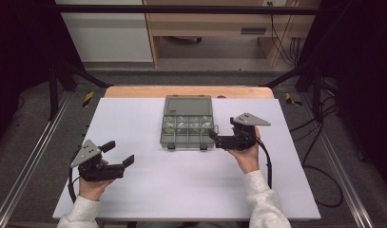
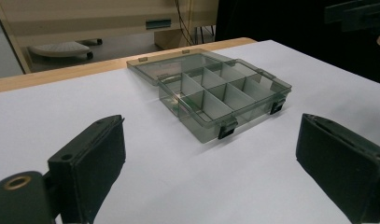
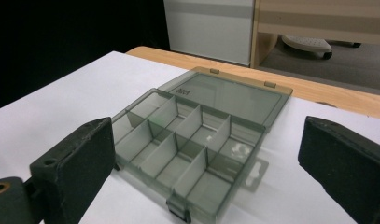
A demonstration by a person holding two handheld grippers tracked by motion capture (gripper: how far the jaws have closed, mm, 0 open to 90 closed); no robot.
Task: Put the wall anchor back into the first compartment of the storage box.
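table: white top | on it: 1 open compartment box

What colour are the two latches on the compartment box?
The latches are black; the left gripper view shows them best.

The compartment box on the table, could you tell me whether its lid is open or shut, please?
Open. The compartment box has its lid folded back flat on the table behind it, leaving the dividers uncovered.

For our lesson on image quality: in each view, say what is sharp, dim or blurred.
High view: the white table is evenly lit, the surroundings dark, the box small and soft. Left gripper view: the box is sharp, the jaws close and soft-edged. Right gripper view: the box is clear, with pale glints in one compartment.
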